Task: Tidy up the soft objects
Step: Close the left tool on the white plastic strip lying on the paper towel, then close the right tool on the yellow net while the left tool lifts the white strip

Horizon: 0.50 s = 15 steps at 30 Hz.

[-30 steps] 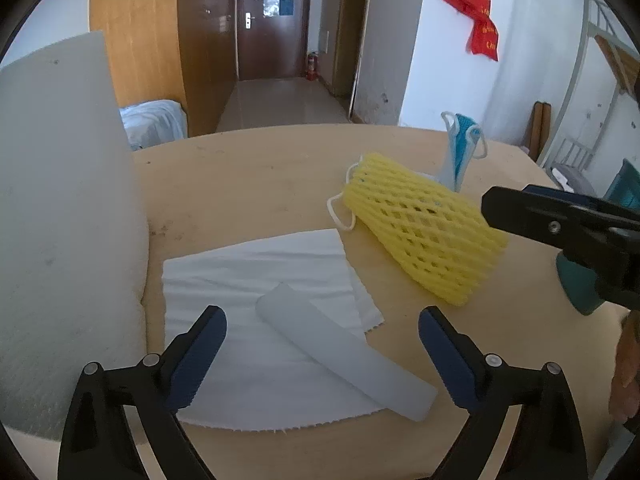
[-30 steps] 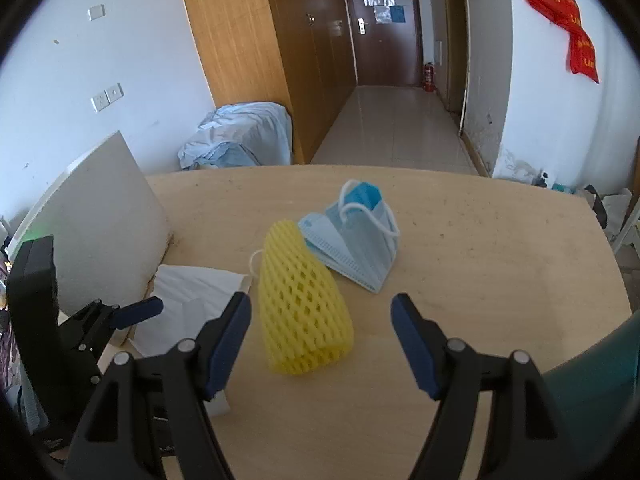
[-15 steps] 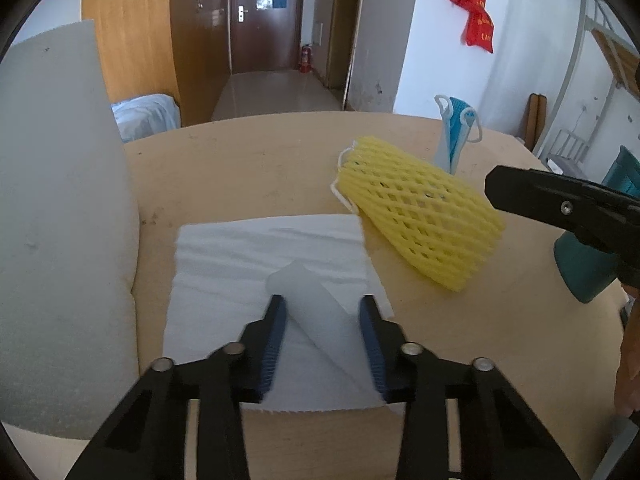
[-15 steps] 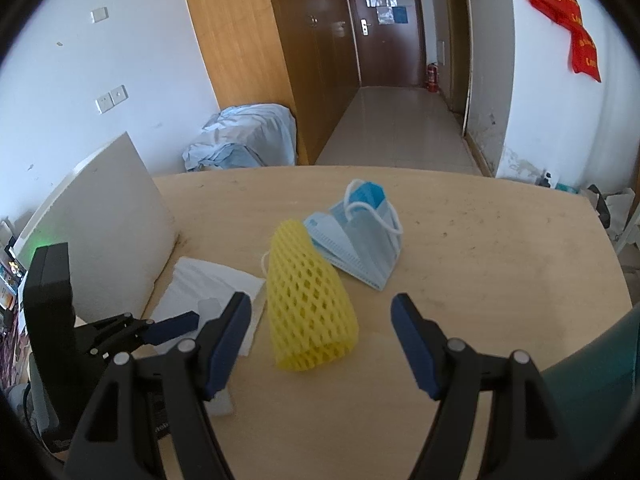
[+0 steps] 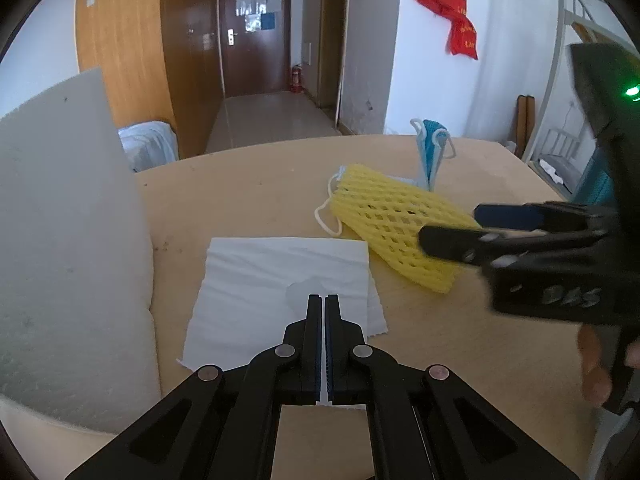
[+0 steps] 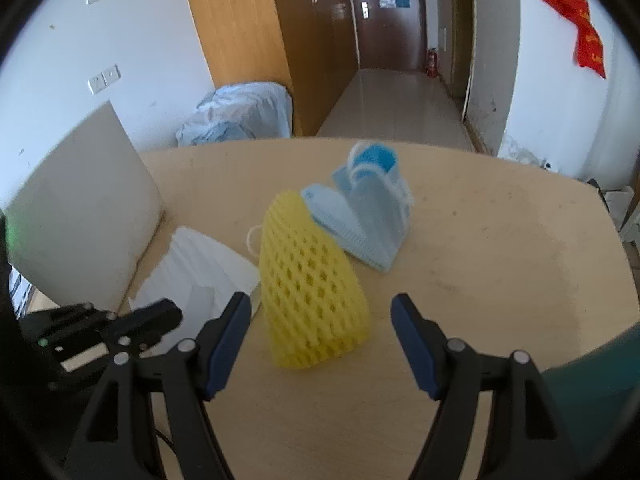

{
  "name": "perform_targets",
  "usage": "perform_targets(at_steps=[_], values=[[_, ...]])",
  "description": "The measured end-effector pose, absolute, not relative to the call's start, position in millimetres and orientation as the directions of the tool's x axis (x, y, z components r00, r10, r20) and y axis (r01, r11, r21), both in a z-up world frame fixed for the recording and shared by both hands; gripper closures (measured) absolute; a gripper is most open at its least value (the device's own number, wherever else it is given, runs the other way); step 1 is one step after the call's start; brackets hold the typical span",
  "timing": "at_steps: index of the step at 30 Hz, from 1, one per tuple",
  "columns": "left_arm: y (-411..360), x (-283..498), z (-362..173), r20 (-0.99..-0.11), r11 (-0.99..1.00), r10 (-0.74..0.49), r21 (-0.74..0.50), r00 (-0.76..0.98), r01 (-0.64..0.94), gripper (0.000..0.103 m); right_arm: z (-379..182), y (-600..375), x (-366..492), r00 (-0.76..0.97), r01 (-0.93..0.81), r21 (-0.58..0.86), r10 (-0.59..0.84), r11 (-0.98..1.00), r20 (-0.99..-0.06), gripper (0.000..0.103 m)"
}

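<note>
Closest to the left camera, found the left tongs (image 5: 324,301) pressed together on a translucent white strip (image 5: 299,293), with only its far end peeking out past the tips. Saw beneath them a white paper sheet (image 5: 260,280) spread flat on the pale wooden surface (image 5: 248,196), its near edge serrated. Noted just left of the sheet a big white foam board (image 5: 68,240) standing nearly upright at the edge of the surface. Found to the right the right tongs (image 6: 320,306) spread wide open and gripping nothing, with the near end of a yellow foam net sleeve (image 6: 308,280) lying between the two blue pads; could not tell whether either pad touched it. Glimpsed a few fingers of the hand (image 5: 596,364) behind those tongs at the right edge of the left view. Saw the sleeve lying on its side just right of the sheet, tapering away from the right camera. Spotted a white ear loop (image 5: 326,216) poking out from under its far end. Found just beyond, touching the sleeve, a pale blue face mask (image 6: 368,220) folded into a tent, with a brighter blue one tucked behind it. Made out past the surface a pale blue bundle (image 6: 240,116) on the floor, a brown door (image 6: 384,12) at the end of the hallway, and red cloth (image 6: 584,28) hanging on the right wall.
</note>
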<state>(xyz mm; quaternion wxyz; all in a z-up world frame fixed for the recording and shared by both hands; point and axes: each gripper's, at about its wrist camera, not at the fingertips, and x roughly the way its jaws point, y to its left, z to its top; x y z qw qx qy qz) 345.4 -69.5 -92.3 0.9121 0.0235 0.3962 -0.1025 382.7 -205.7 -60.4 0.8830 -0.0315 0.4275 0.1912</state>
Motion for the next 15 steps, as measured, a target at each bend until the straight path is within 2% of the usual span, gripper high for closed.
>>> perform_targets(at_steps=[15], values=[[-65, 342, -96, -0.767, 0.977, -0.164, -0.039, 0.621, 0.21, 0.099, -69, -189, 388, 0.566, -0.399, 0.033, 0.275, 0.916, -0.778, 0.027]])
